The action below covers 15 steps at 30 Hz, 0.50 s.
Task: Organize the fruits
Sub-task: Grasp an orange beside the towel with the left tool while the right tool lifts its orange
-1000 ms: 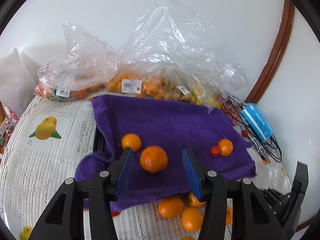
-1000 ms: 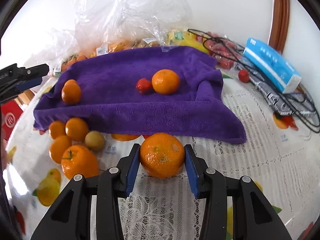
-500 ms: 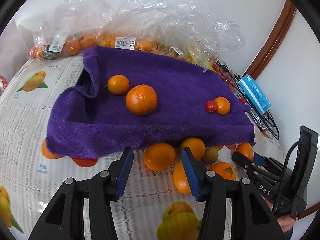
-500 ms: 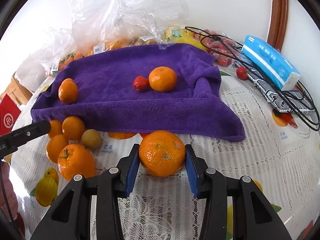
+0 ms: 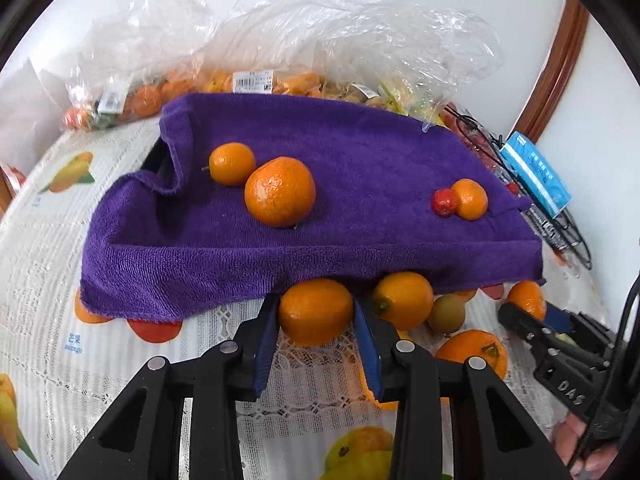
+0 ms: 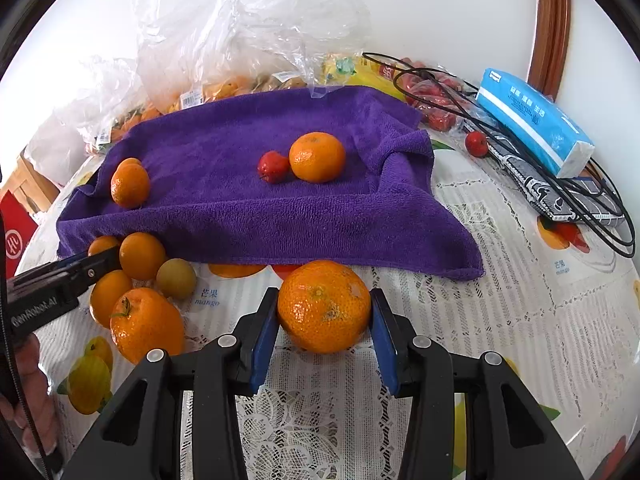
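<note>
Both jaws are clamped on fruit: left gripper [image 5: 316,320] on a small orange [image 5: 316,310], right gripper [image 6: 324,320] on a mandarin [image 6: 324,306]. Squeeze harder and the skins could split; the purple towel [image 5: 360,184] edge just ahead might snag a lift.

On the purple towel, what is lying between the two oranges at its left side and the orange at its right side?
In the left wrist view, a small red fruit touches the right orange; from there to the large orange, the purple towel is bare.
</note>
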Each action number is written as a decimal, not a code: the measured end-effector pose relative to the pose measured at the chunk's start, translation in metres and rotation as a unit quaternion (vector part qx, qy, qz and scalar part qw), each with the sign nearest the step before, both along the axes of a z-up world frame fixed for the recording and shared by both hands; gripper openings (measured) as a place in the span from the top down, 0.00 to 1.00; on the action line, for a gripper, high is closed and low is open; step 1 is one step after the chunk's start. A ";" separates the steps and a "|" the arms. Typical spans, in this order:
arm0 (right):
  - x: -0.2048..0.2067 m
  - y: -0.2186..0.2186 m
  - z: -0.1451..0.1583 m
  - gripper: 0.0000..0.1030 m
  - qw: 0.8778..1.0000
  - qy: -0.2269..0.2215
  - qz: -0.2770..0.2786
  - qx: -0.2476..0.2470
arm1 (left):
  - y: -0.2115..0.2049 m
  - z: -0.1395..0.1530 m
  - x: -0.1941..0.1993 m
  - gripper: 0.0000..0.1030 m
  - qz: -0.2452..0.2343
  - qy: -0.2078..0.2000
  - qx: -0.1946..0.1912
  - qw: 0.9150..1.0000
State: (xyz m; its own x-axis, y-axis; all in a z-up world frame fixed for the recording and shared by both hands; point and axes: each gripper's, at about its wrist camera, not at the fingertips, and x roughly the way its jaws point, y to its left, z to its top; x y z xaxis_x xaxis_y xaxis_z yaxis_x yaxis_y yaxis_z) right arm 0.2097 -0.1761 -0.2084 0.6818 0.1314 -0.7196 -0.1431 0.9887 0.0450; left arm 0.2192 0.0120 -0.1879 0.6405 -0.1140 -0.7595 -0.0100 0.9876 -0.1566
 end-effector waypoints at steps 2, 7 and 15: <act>0.000 -0.002 0.000 0.58 1.000 0.001 0.000 0.006 | 0.000 0.000 0.001 0.66 -0.001 0.000 -0.001 1.000; 0.000 -0.006 0.001 0.58 1.000 0.001 0.000 0.017 | 0.003 0.000 0.002 0.66 0.003 0.001 -0.010 1.000; 0.000 -0.004 0.001 0.57 1.000 0.002 -0.002 0.009 | -0.001 0.001 -0.002 0.67 0.011 0.000 -0.004 1.000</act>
State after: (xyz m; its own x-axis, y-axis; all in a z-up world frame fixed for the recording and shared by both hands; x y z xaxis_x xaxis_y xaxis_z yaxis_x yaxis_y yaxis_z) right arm 0.2099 -0.1797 -0.2077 0.6799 0.1414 -0.7195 -0.1391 0.9883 0.0628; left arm 0.2177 0.0114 -0.1867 0.6425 -0.1060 -0.7590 -0.0322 0.9858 -0.1649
